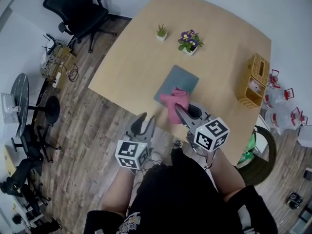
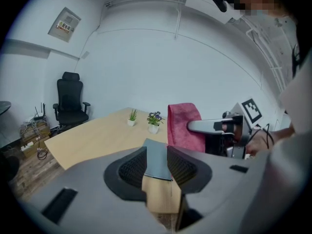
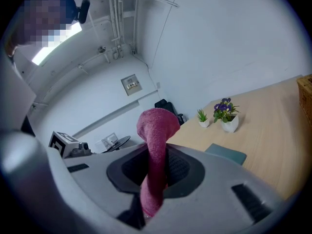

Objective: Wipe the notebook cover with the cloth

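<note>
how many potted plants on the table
2. A small green plant at the far edge of the table; a purple-flowered plant beside it, beyond the notebook. None seems hidden.

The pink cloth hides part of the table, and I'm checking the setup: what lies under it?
The grey notebook on the wooden table lies beneath the pink cloth held by the right gripper. Its near corner is covered; whether they touch is unclear.

wooden table (image 1: pixel 131 67), centre of frame. on it: grey notebook (image 1: pixel 184 79) near the lower edge; green plant (image 1: pixel 161 32) and flowering plant (image 1: pixel 189 42) side by side, upper centre; wicker basket (image 1: pixel 254 79) at right edge.
</note>
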`<state>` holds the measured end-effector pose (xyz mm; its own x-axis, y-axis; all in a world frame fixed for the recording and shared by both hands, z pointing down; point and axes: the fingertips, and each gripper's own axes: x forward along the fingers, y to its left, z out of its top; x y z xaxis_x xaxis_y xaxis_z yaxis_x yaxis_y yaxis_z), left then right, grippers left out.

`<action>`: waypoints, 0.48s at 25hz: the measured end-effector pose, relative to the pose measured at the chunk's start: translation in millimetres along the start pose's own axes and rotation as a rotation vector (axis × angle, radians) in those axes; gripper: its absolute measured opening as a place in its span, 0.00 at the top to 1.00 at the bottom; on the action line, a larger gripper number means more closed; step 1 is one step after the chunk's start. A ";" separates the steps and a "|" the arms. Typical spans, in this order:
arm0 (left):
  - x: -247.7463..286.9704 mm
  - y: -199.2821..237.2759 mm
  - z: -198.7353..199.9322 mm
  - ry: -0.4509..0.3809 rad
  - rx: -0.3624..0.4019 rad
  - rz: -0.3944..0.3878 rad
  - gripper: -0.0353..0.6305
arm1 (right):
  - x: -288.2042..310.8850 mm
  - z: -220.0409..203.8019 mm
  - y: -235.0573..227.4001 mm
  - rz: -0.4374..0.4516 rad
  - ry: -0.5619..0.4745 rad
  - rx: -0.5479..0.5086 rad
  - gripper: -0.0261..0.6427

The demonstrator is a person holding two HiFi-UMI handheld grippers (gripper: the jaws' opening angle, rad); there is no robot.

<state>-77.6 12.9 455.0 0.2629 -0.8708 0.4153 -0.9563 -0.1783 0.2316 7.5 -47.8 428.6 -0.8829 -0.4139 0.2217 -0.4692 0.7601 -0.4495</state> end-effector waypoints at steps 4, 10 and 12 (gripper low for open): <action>19.3 0.5 1.9 0.020 0.004 0.030 0.78 | 3.7 3.8 -20.3 0.019 0.007 0.013 0.86; 47.4 3.2 -3.8 0.062 -0.003 0.054 0.78 | 3.2 10.7 -48.0 0.013 0.007 0.020 0.86; 56.0 4.6 -4.8 0.076 -0.002 0.056 0.78 | 2.0 11.6 -54.8 0.005 0.006 0.026 0.86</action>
<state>-66.7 -34.5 483.5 0.2181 -0.8421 0.4932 -0.9695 -0.1292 0.2081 31.7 -96.1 443.6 -0.8856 -0.4069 0.2242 -0.4639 0.7489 -0.4732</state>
